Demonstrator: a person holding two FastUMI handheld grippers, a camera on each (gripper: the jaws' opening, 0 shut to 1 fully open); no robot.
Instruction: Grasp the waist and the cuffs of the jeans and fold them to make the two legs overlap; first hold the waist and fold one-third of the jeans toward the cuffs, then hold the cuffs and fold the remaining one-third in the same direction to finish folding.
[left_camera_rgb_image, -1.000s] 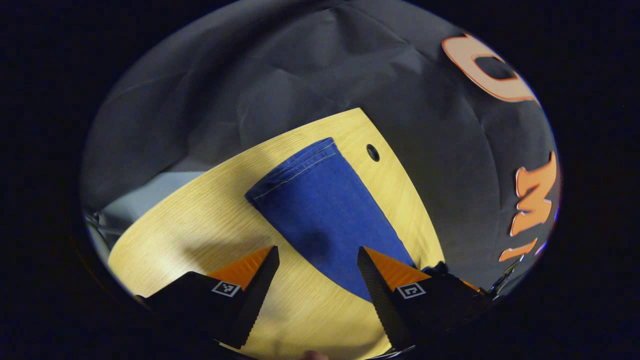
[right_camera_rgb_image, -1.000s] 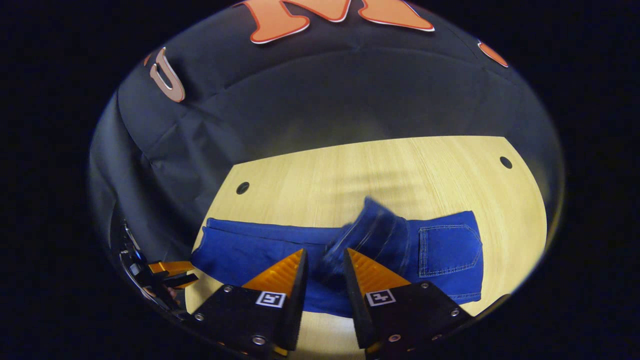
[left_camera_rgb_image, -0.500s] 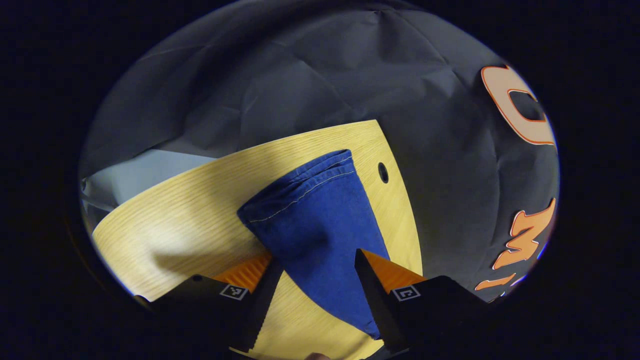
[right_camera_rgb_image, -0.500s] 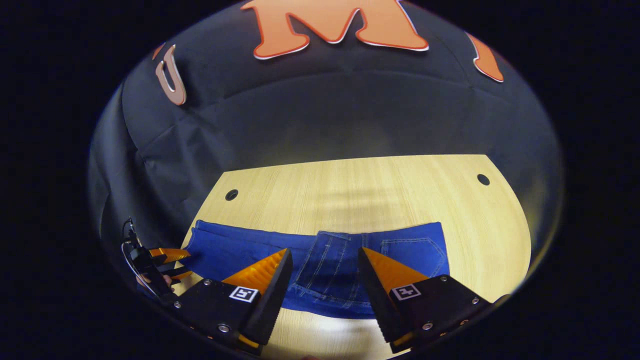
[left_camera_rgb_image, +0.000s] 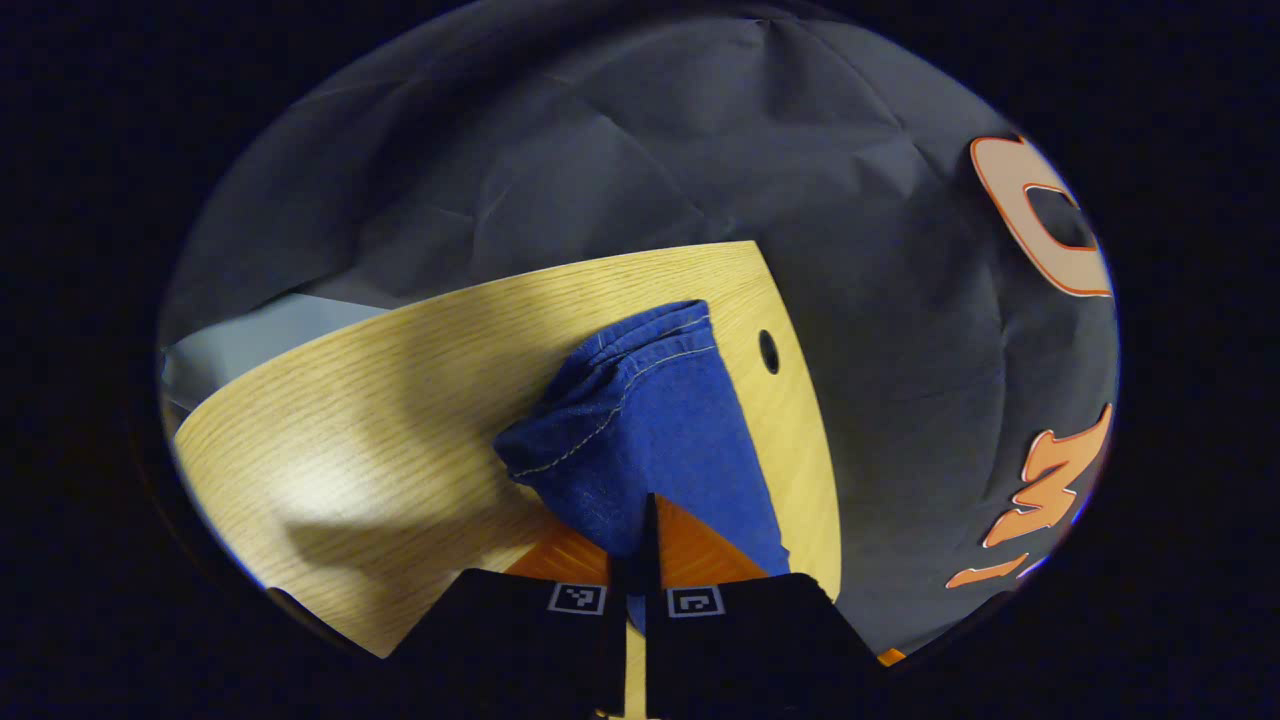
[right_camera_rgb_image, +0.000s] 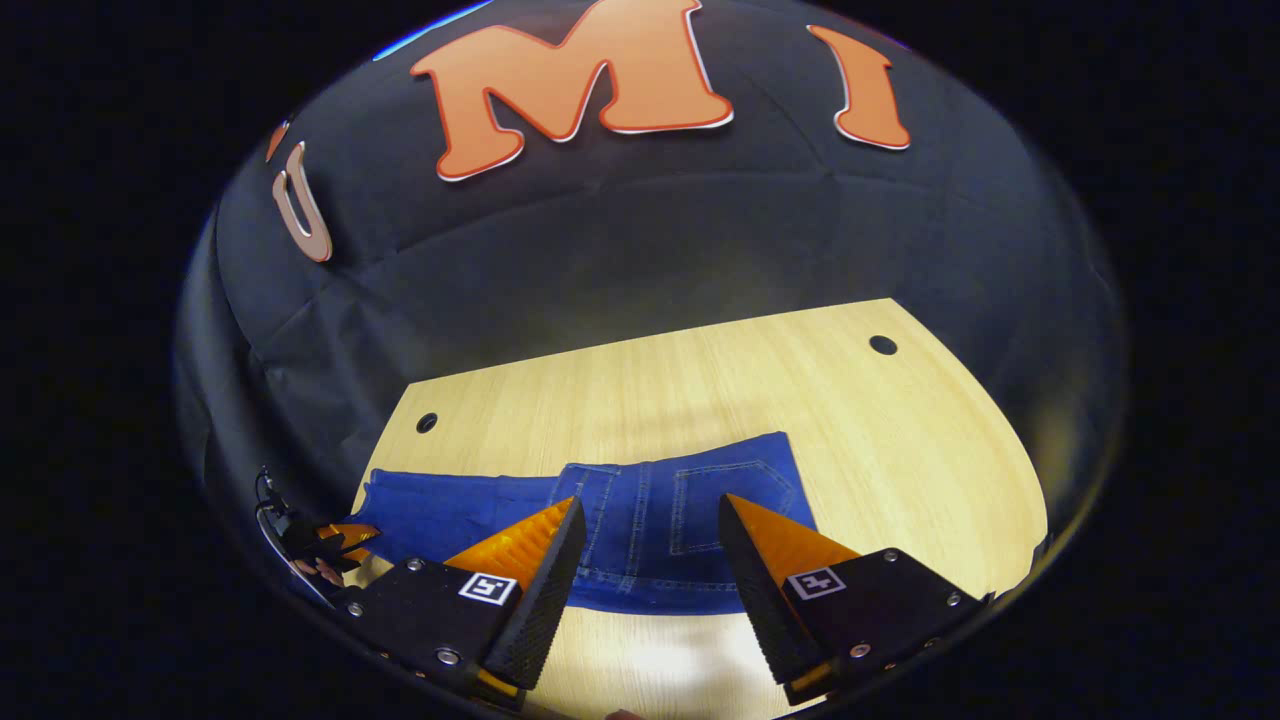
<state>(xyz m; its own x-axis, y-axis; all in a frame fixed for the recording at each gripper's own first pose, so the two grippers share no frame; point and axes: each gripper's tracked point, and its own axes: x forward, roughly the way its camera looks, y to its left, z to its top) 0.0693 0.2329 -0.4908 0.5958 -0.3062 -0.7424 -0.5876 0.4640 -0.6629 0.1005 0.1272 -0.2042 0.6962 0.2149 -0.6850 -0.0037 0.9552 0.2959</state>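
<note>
Blue jeans (right_camera_rgb_image: 640, 520) lie across the wooden table (right_camera_rgb_image: 900, 450), the waist part folded over onto the legs with a back pocket facing up. In the right gripper view my right gripper (right_camera_rgb_image: 650, 540) hovers open above that folded waist, holding nothing. The legs run left to the cuffs (left_camera_rgb_image: 650, 345), which bunch up in the left gripper view. My left gripper (left_camera_rgb_image: 640, 520) is shut on the jeans near the cuff end, cloth pinched between its orange fingers (left_camera_rgb_image: 690, 550). The left gripper (right_camera_rgb_image: 335, 540) also appears small at the left of the right gripper view, at the jeans' end.
The table has round holes near its far corners (right_camera_rgb_image: 883, 345) (right_camera_rgb_image: 427, 422) (left_camera_rgb_image: 768, 351). Black booth cloth (right_camera_rgb_image: 640, 250) rises close behind the table's far edge. Bare wood spreads beyond and to the right of the jeans.
My left gripper closed on the cuff end, which now bunches up. My right gripper let go of the waist, which dropped flat onto the legs, and drew back open.
</note>
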